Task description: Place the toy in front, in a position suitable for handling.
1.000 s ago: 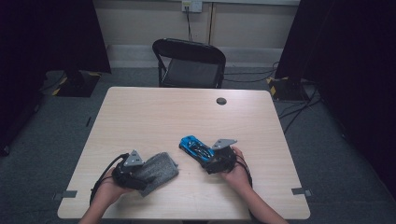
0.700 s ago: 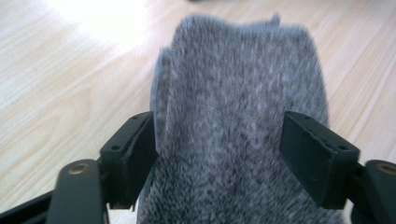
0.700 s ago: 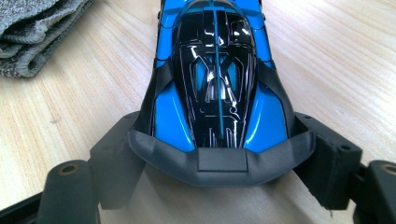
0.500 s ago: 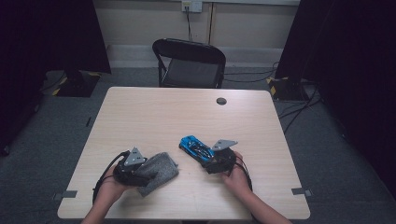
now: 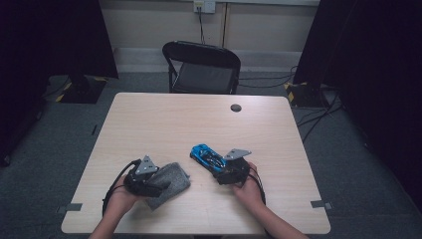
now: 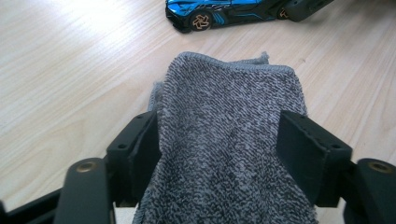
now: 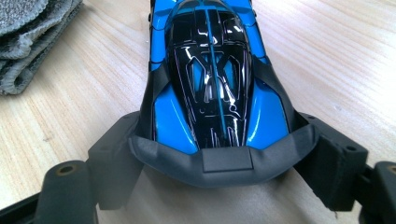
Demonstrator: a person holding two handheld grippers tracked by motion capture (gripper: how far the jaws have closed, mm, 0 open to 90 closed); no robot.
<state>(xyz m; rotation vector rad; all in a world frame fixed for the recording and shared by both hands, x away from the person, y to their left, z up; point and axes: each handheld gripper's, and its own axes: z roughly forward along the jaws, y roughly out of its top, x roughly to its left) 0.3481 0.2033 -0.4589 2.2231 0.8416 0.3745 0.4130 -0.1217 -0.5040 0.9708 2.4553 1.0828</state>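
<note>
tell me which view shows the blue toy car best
The right gripper view: the blue toy car lies close up from above, roof pattern and rear wing clear, between the right gripper jaws. The left gripper view catches its side and a wheel beyond the grey cloth. The high view shows it small.

Your high view is dim overall: the room around the table (image 5: 164, 124) falls into near-black at both sides, and the tabletop is the one evenly lit surface, lit softly from above. Shadows there are faint and short. Your two gripper views are much brighter and sharp up close; the toy car (image 7: 212, 79) shows small white glints on its glossy roof, and the towel (image 6: 229, 140) weave reads crisply.
</note>
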